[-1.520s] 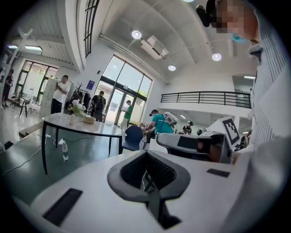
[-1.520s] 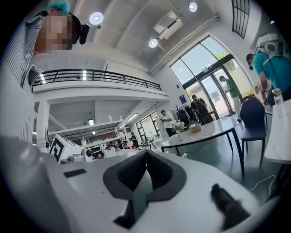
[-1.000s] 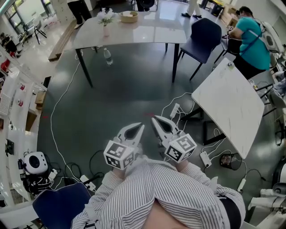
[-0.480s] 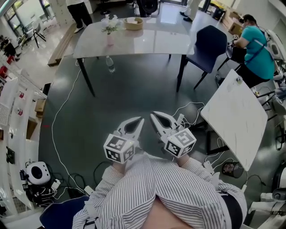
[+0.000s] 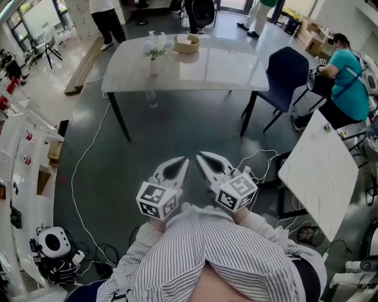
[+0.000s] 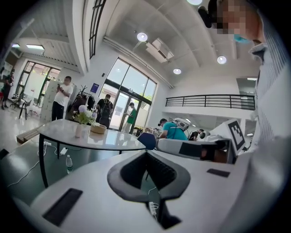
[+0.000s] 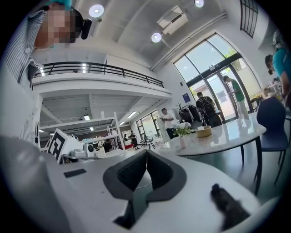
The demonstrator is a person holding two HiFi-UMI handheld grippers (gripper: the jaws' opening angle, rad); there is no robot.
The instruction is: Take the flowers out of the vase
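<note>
Head view: approach to the table, both grippers empty.
Jaws closed on nothing, the left gripper [image 5: 183, 160] and right gripper [image 5: 199, 156] ride side by side at the chest; the table [image 5: 224, 65] has drawn nearer, its vase [image 5: 155, 66] of flowers [image 5: 155, 43] near the left edge, untouched and well out of reach.

too small to count blooms: flowers [image 5: 155, 42] at 12 o'clock. unreadable inside: bowl [image 5: 186, 43] just beside. cut off by top edge, 11 to 1 o'clock: standing people [image 5: 107, 16]. cut off at 7 o'clock: chair [image 5: 82, 295].
</note>
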